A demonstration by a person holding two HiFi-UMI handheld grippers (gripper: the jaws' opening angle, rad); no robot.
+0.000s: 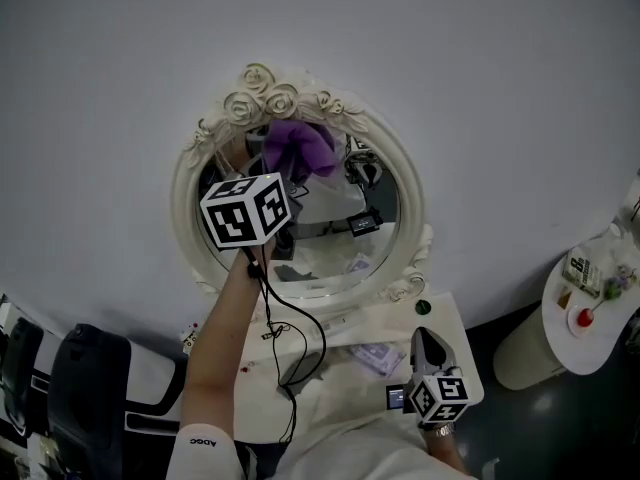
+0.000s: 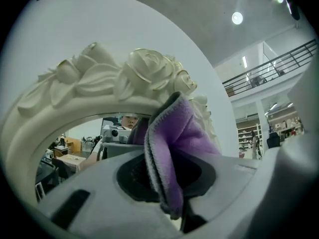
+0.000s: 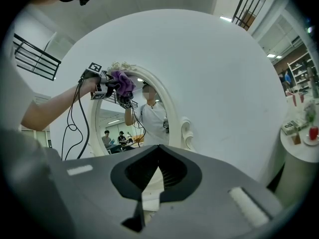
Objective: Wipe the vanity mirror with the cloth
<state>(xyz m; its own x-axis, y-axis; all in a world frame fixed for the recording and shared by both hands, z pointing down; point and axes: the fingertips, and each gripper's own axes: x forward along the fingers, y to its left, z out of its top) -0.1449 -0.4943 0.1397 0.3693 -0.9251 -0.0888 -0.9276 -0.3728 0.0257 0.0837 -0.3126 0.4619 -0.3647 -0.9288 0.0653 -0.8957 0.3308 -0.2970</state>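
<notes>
purple cloth (image 1: pixel 298 148) clamped in left tongs (image 2: pixel 172 185), at top of vanity mirror (image 1: pixel 330 258); right tongs (image 3: pixel 152 180) closed, empty

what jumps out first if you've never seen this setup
A bright purple cloth clamped in the left gripper, held up at the top of an oval vanity mirror with a white rose-carved frame. The right gripper hangs low near the vanity top, shut and empty.

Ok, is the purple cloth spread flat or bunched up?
Bunched: the cloth hangs in folds, pinched in the left gripper.
</notes>
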